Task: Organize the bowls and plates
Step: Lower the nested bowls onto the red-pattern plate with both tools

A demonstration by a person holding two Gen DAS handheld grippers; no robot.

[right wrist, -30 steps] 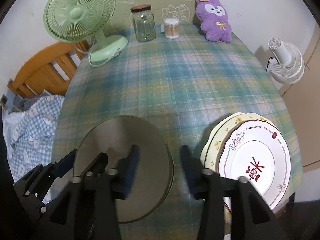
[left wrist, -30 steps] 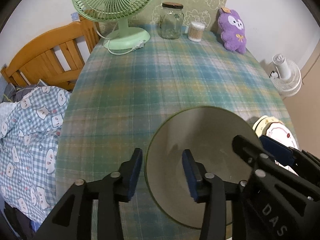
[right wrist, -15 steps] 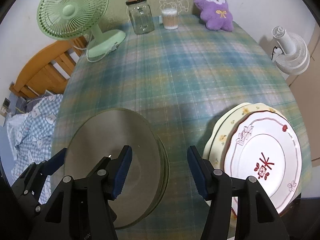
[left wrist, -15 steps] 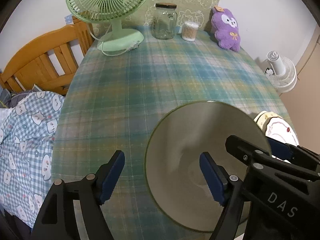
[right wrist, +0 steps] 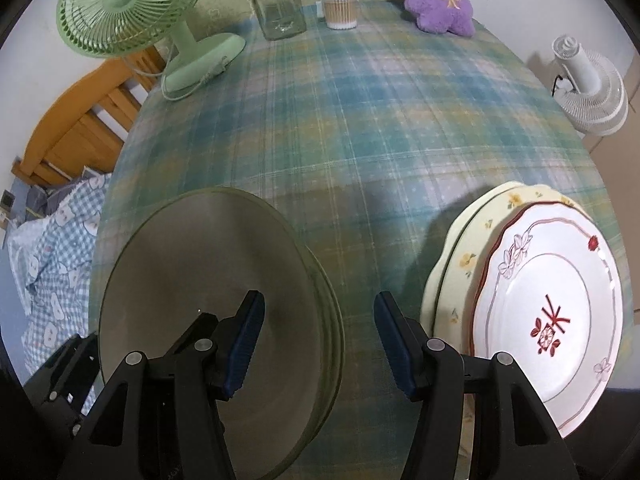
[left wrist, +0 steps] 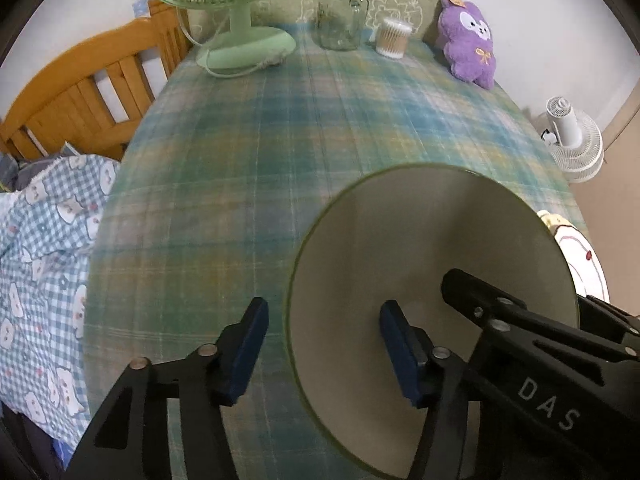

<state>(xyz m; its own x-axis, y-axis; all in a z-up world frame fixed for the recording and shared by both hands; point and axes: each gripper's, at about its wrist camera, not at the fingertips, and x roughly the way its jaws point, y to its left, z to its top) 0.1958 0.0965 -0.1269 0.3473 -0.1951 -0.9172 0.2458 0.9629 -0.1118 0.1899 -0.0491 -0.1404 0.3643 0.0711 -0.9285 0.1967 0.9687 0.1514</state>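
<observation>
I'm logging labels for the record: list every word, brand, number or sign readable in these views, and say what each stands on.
"DAS": white letters on the black body of the right gripper, seen from the left wrist view.
Red mark at the centre of the white floral-rimmed plate: a character-like sign, not readable as a word.
Small tag on the purple plush toy: too small to read.
Nothing else readable.

Olive bowl (left wrist: 420,240), blue-green plaid tablecloth (left wrist: 280,140).
</observation>
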